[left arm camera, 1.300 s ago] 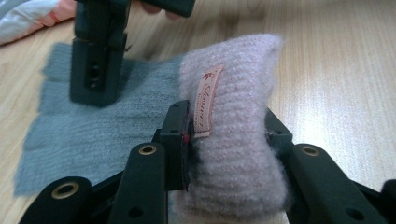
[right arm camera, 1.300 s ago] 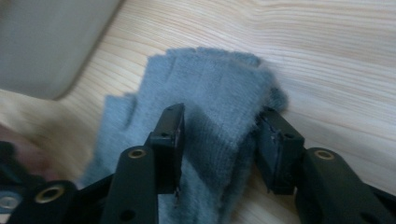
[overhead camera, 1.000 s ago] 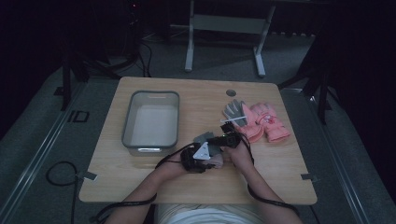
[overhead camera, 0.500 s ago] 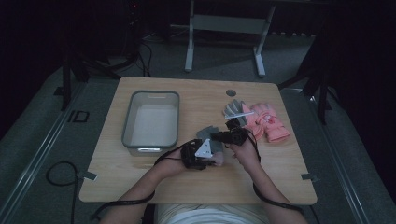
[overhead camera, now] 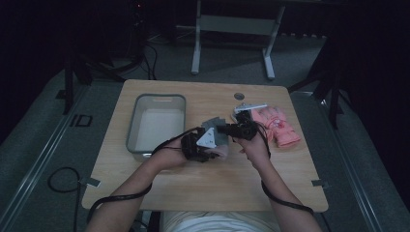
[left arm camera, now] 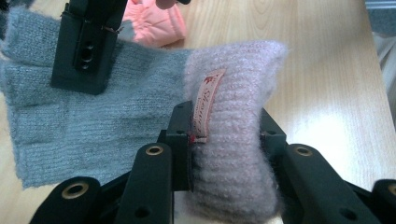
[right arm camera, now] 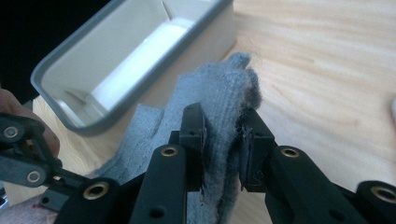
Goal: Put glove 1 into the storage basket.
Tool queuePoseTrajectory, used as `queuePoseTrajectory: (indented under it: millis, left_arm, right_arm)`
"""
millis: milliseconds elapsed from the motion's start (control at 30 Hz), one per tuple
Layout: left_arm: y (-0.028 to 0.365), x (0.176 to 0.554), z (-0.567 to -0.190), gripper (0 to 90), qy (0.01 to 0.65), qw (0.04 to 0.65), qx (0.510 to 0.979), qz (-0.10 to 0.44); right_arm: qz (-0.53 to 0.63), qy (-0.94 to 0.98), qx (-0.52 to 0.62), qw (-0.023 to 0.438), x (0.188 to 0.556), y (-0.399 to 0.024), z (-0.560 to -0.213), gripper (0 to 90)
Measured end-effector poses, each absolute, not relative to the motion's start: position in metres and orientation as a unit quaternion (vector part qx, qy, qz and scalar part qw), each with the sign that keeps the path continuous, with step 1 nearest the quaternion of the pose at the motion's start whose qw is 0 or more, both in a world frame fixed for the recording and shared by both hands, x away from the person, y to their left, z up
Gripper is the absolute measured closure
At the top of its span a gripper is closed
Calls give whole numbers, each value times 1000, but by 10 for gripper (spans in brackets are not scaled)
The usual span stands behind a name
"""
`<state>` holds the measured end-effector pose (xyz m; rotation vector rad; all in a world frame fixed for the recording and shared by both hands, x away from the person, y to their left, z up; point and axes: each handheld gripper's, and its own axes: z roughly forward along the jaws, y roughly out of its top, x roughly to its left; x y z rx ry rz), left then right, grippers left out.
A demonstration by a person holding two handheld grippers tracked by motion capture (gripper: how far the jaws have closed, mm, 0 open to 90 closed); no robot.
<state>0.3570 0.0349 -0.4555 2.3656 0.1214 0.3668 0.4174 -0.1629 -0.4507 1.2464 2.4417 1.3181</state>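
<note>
A knit glove with a grey hand [left arm camera: 93, 121] and a pale pink cuff [left arm camera: 233, 93] hangs between my two grippers above the middle of the wooden table [overhead camera: 193, 188]. My left gripper [left arm camera: 226, 135] is shut on the cuff, beside its small sewn label. My right gripper [right arm camera: 224, 135] is shut on the grey finger end [right arm camera: 219, 88]. In the high view the left gripper [overhead camera: 218, 149] and right gripper [overhead camera: 224, 129] stand close together with the glove [overhead camera: 212, 124] held between them.
A grey bin [overhead camera: 133, 125] with a white inside stands to the left, also in the right gripper view [right arm camera: 116, 60]. Pink padded gloves [overhead camera: 278, 125] lie to the right, with another pale glove [overhead camera: 246, 107] behind them. A round hole [overhead camera: 239, 95] marks the tabletop's far side.
Both hands have risen, lifting the grey and pink glove up off the table. Both grips have stayed on it.
</note>
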Motion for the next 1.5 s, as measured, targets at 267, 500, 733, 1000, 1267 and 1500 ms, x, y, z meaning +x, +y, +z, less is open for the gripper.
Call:
queuePoseTrajectory:
  millis: [267, 500, 733, 1000, 1267, 1500]
  left_arm:
    - [49, 362, -436, 664, 52, 353, 920, 161]
    - [69, 364, -421, 664, 50, 343, 922, 175]
    - [90, 364, -414, 663, 63, 329, 925, 181]
    - [119, 364, -414, 662, 82, 319, 926, 185]
    - [154, 362, -420, 661, 97, 296, 930, 193]
    - [176, 368, -441, 660, 99, 272, 936, 202]
  right_arm:
    - [447, 801, 394, 56, 426, -145, -429, 747]
    - [453, 804, 380, 56, 432, -126, -416, 746]
    - [456, 810, 365, 52, 438, -101, -410, 747]
    - [456, 817, 352, 42, 444, -69, -409, 747]
    - [457, 826, 331, 24, 451, -29, -414, 746]
    - [454, 831, 320, 15, 458, 0, -433, 745]
